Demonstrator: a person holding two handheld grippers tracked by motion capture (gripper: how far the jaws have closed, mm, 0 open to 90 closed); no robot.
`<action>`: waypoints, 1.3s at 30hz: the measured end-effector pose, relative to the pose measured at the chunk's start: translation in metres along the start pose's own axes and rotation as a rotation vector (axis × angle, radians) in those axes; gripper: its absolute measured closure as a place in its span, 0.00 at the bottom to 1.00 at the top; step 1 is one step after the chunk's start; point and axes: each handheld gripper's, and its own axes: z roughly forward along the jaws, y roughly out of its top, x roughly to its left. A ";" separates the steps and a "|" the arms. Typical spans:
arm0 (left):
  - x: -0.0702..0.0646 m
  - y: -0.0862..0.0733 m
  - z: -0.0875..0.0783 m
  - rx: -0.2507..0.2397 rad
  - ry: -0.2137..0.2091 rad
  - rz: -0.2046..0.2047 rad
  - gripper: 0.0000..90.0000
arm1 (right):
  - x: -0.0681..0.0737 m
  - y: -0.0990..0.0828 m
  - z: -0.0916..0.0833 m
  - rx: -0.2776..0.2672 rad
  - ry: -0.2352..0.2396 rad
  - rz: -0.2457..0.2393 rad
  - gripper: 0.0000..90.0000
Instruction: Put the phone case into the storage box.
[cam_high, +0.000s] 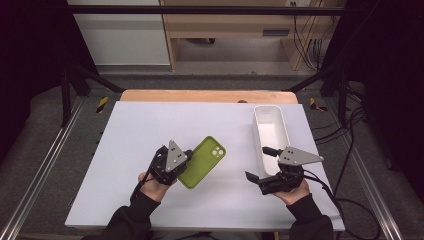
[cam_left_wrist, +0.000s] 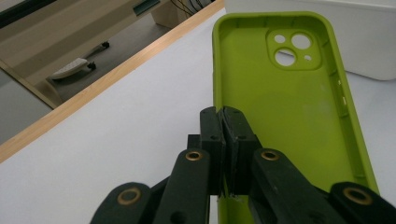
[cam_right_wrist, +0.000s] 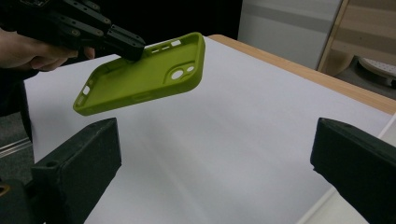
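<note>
Tabletop (cam_high: 150, 125) carried a white sheet; we saw a white bin (cam_high: 270, 131) lying along its right edge. Green phone case (cam_high: 203, 162) sat off the surface near the middle front, tilted, open side up. Left gripper (cam_left_wrist: 223, 122) was clamped tight on the case's side wall. Right gripper (cam_high: 257, 163) hung beside the bin's near end, jaws spread wide, nothing between them.
</note>
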 end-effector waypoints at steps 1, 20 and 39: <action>0.000 0.000 0.000 0.000 -0.001 0.002 0.97 | 0.000 0.000 0.001 0.000 0.002 -0.001 0.02; -0.015 -0.001 0.003 0.015 0.010 0.062 0.97 | 0.003 0.017 0.006 0.005 0.012 -0.005 0.03; -0.022 -0.002 0.002 0.015 0.020 0.093 0.97 | 0.003 0.026 0.025 0.074 0.034 0.007 0.03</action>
